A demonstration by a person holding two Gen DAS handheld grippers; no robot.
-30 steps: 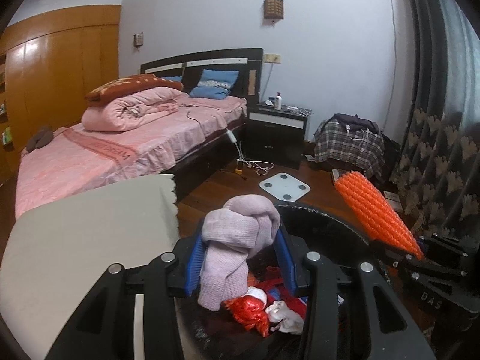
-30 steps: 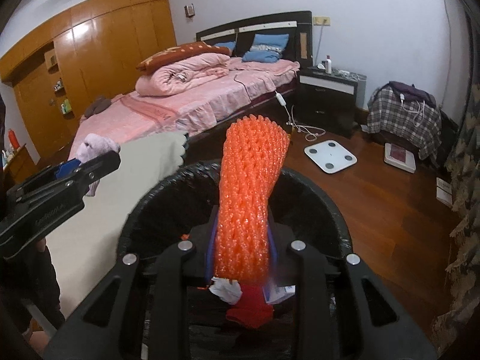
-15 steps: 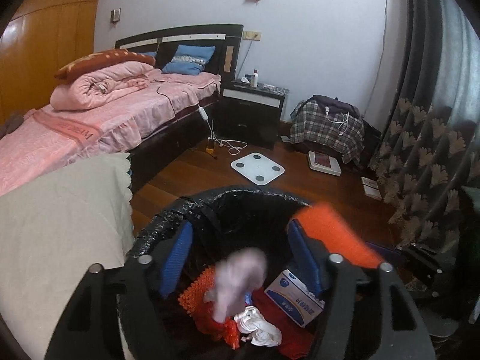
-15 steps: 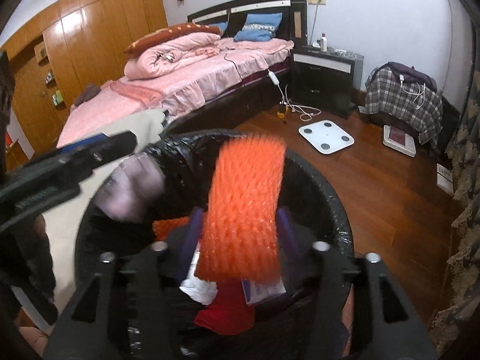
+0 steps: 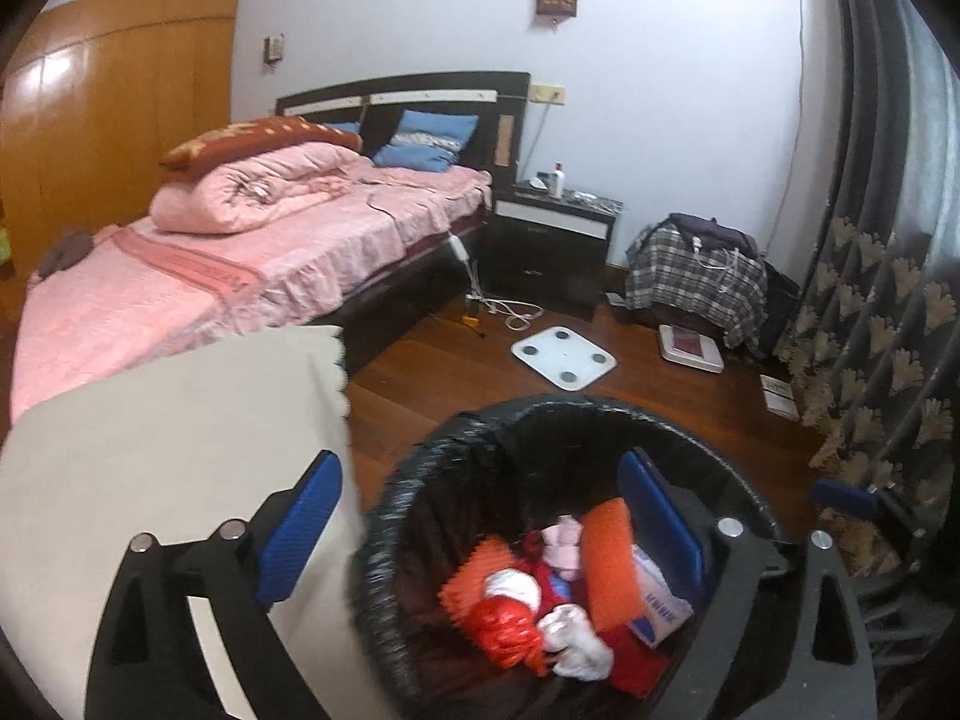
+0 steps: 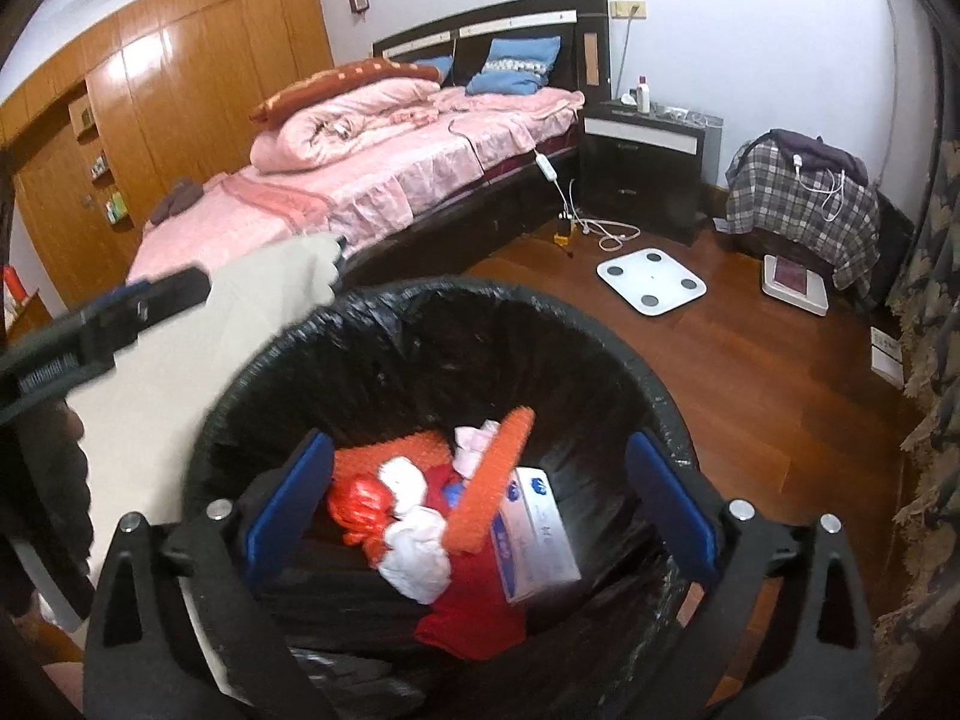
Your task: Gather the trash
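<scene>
Drop step complete: left gripper (image 5: 480, 528) and right gripper (image 6: 480, 498) jaws have just been opening, now empty, above the lined bin (image 6: 630, 360); orange foam net (image 6: 492, 474) inside; next, withdraw and locate remaining trash.

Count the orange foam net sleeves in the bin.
2. One orange foam net sleeve leans upright against the white box in the black-lined bin; another lies flat behind the red bag. More may be buried underneath.
</scene>
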